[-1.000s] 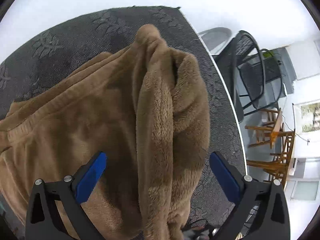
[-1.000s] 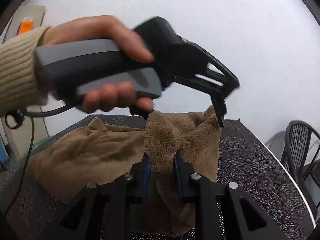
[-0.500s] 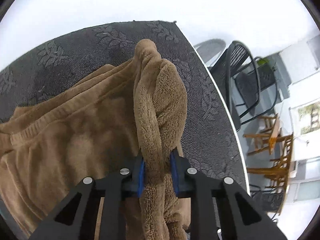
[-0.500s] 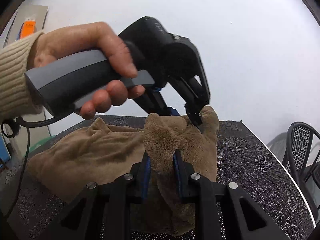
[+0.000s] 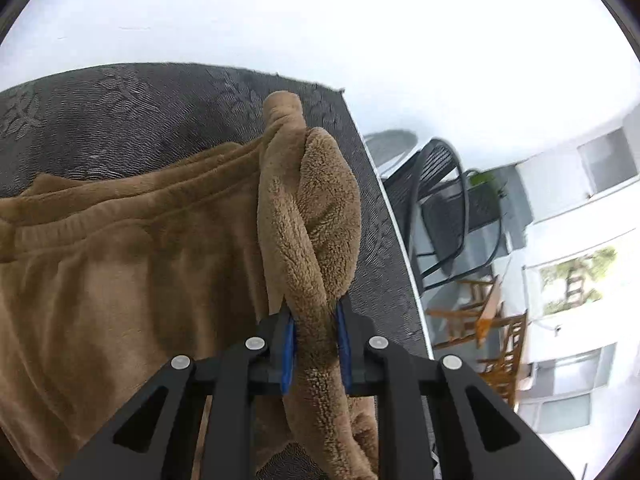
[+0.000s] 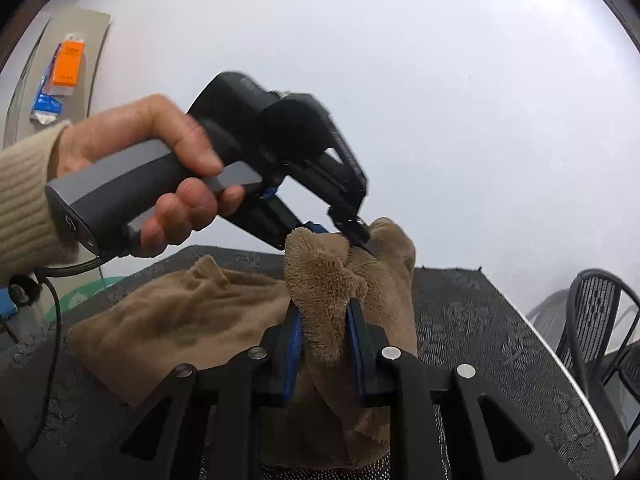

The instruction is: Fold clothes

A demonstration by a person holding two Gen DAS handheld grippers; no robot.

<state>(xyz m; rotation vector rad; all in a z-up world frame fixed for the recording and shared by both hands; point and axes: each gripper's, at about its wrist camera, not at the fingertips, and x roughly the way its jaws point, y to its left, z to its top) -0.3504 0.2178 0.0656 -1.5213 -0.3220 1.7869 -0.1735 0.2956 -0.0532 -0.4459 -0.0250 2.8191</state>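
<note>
Brown fleece garment point(image 5: 120, 280) — bunched fold pinched btwn left hand-held gripper point(image 5: 314, 344) pads, closing.

— Lighting, please?
— I see bright, even daylight; the pale wall is nearly blown out. Soft shadows.
— Defects?
— Fisheye bending, dark corner vignette, slight blur on the black handheld left gripper point(image 6: 352, 236).

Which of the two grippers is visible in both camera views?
The left gripper: the right wrist view shows it hand-held, biting the brown garment. The right gripper appears there only.
</note>
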